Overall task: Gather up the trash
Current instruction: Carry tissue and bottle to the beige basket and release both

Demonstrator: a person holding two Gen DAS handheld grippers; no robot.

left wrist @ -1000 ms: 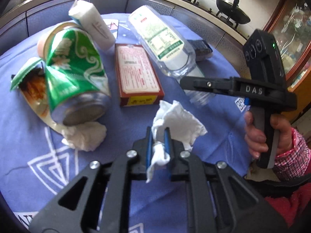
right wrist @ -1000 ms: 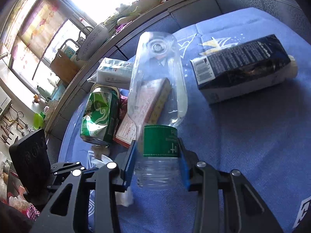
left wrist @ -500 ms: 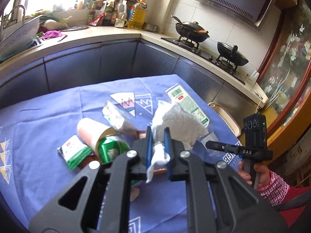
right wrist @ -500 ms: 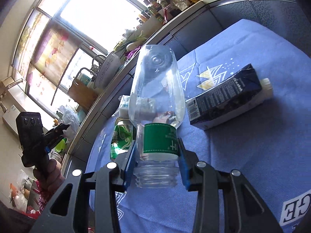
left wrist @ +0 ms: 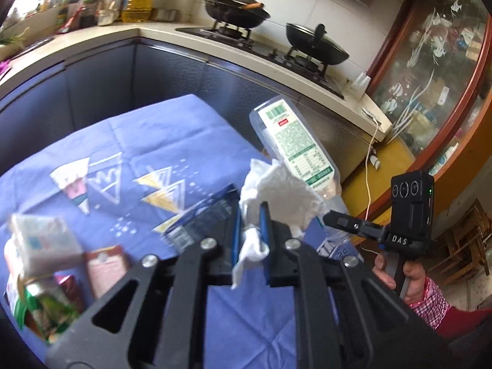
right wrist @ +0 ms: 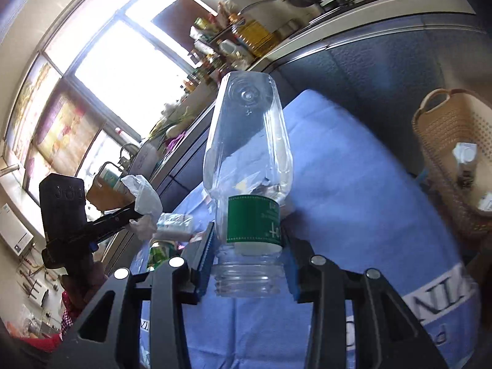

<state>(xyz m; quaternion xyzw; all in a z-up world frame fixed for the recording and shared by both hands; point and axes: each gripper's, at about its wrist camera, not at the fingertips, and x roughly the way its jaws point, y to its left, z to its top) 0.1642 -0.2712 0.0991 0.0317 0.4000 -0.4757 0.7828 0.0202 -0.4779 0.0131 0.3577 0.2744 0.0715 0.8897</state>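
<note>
My left gripper (left wrist: 249, 215) is shut on a crumpled white tissue (left wrist: 283, 196) and holds it high above the blue tablecloth (left wrist: 147, 141). My right gripper (right wrist: 248, 240) is shut on a clear plastic bottle (right wrist: 249, 141) with a green label, held by its neck end, base pointing away. The bottle (left wrist: 295, 147) and right gripper (left wrist: 341, 223) also show in the left wrist view, to the right of the tissue. The tissue (right wrist: 144, 200) and left gripper (right wrist: 135, 210) show at the left of the right wrist view.
A dark carton (left wrist: 200, 218), a red box (left wrist: 106, 266), a white packet (left wrist: 43, 243) and a crushed green can (left wrist: 46, 310) lie on the table. A tan wicker basket (right wrist: 455, 153) with items inside stands beyond the table's right edge. Kitchen counter and stove (left wrist: 264, 46) lie behind.
Both grippers have lifted higher off the table with their loads and swung right. The basket has come into the right wrist view; the table trash now sits lower and further left.
</note>
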